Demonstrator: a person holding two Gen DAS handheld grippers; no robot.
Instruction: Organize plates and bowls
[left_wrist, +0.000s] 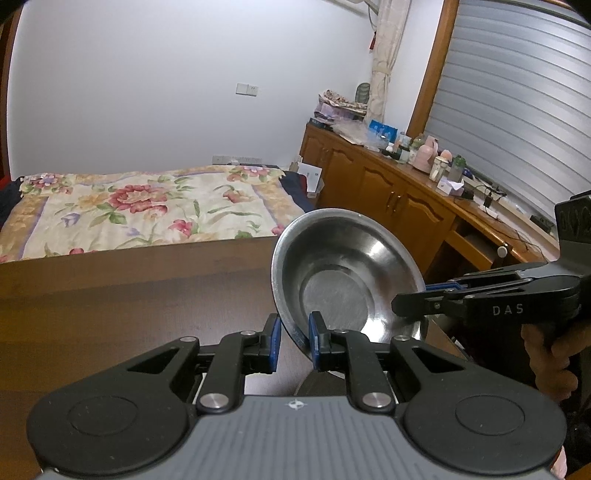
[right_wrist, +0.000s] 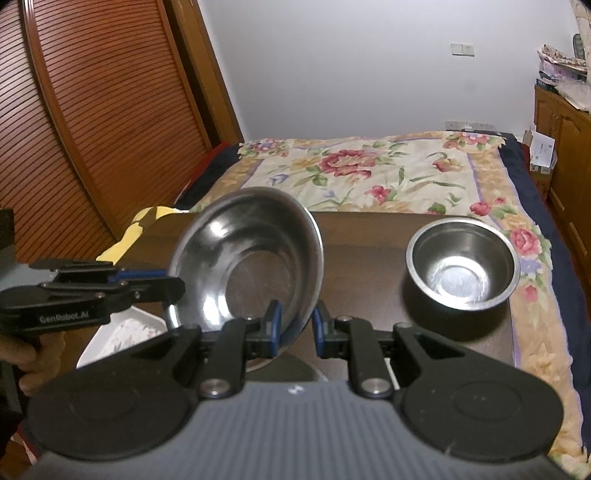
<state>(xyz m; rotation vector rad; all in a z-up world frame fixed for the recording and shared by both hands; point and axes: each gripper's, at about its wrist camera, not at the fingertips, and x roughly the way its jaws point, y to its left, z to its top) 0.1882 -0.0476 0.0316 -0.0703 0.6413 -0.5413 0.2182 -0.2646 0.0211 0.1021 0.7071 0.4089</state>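
Note:
A shallow steel plate (left_wrist: 343, 273) is held tilted above the brown table (left_wrist: 129, 314), its hollow facing me. My left gripper (left_wrist: 294, 338) has the plate's near rim between its blue pads. My right gripper (left_wrist: 410, 306) comes in from the right and clamps the plate's right rim. In the right wrist view the same plate (right_wrist: 251, 254) has its rim between my right gripper's (right_wrist: 296, 326) pads, and my left gripper (right_wrist: 173, 284) holds its left edge. A deep steel bowl (right_wrist: 461, 262) stands upright on the table to the right.
A white tray (right_wrist: 122, 332) lies on the table's left under the left gripper. A dark round object (right_wrist: 295, 367) lies just below the plate. A bed with a floral cover (right_wrist: 369, 173) is beyond the table. Wooden cabinets (left_wrist: 388, 184) line the right wall.

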